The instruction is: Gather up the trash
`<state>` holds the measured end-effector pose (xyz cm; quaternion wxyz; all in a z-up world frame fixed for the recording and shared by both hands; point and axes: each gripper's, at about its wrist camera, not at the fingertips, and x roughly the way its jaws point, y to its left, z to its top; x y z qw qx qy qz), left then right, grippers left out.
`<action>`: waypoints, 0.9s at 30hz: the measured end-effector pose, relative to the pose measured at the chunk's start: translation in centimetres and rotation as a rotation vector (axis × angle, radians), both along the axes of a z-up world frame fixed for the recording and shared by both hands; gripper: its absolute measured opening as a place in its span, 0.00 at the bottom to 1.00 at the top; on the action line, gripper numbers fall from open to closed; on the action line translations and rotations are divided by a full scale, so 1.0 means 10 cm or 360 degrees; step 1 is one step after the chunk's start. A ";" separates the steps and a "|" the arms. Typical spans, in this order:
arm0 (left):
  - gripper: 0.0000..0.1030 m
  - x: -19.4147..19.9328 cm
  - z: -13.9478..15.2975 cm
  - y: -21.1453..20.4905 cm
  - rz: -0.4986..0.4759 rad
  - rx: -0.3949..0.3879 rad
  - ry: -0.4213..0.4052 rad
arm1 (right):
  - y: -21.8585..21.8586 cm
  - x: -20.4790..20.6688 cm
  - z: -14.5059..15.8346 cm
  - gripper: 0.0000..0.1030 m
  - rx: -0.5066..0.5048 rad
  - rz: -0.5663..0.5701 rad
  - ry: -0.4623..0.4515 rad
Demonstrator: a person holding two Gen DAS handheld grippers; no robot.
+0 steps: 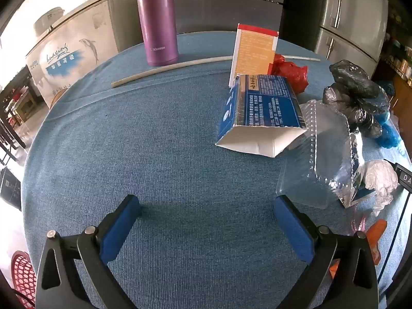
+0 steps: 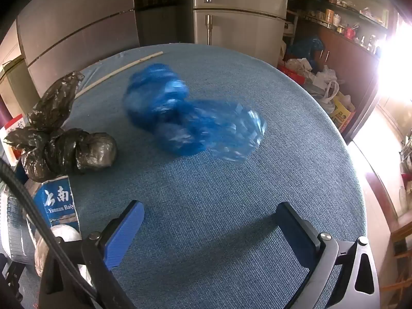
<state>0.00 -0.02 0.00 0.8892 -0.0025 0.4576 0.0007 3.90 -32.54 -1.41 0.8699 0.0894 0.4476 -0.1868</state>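
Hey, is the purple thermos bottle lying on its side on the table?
No, the purple thermos bottle stands upright on the blue tablecloth, just behind the long white stick.

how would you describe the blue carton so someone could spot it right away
On the round table with the blue cloth, look right of centre, in front of the upright red-and-orange box. The blue carton lies tipped over beside the clear plastic container; only it shows an open white end.

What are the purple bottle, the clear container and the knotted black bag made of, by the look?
Purple bottle: likely metal with a satin painted finish; soft, even sheen.
Clear container: thin transparent plastic, glossy; ribbed edges, the cloth shows through.
Knotted black bag: thin plastic film, crinkled and shiny; creases catch light.
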 end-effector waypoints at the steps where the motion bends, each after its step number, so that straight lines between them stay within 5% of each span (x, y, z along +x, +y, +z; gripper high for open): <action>1: 1.00 0.00 0.00 0.00 0.0000 0.0000 0.0000 | 0.00 0.00 0.00 1.00 0.0000 0.0000 -0.0001; 13: 1.00 0.00 0.00 0.00 0.0000 -0.0001 0.0000 | 0.02 0.00 0.00 1.00 -0.0003 -0.0036 0.0003; 22: 1.00 -0.01 0.01 -0.01 0.0037 0.0003 0.0007 | 0.08 -0.22 0.04 1.00 0.0032 0.0137 0.0052; 27: 1.00 -0.01 0.06 0.00 -0.0042 0.0039 0.0130 | 0.18 -0.48 0.06 1.00 0.0084 0.0190 0.0122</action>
